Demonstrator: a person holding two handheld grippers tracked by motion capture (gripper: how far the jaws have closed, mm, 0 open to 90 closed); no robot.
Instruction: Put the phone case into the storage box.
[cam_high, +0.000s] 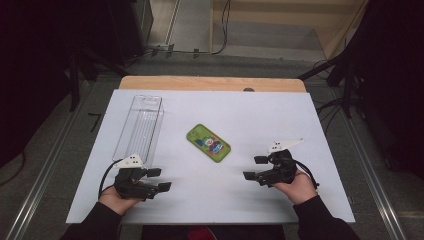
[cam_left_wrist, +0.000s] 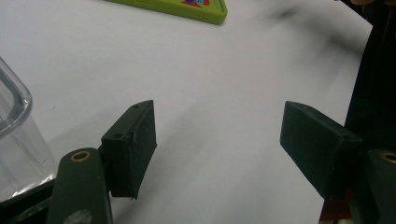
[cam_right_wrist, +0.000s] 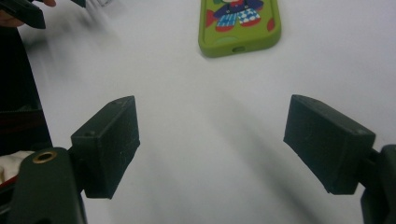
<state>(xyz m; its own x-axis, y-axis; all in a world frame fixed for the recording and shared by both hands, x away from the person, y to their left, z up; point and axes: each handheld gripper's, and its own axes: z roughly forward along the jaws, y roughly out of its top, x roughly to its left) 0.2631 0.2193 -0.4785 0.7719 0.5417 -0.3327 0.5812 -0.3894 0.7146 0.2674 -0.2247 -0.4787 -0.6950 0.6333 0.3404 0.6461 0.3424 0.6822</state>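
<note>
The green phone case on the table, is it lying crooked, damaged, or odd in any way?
The green phone case lies flat but slanted, not square with the table edges or the clear box beside it. No damage or spill is visible. Both grippers are open and apart from it.

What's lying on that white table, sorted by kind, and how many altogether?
Green phone case: 1
Clear plastic box: 1
Hand-held grippers: 2, left gripper and right gripper, both open and empty
Total: 4
</note>
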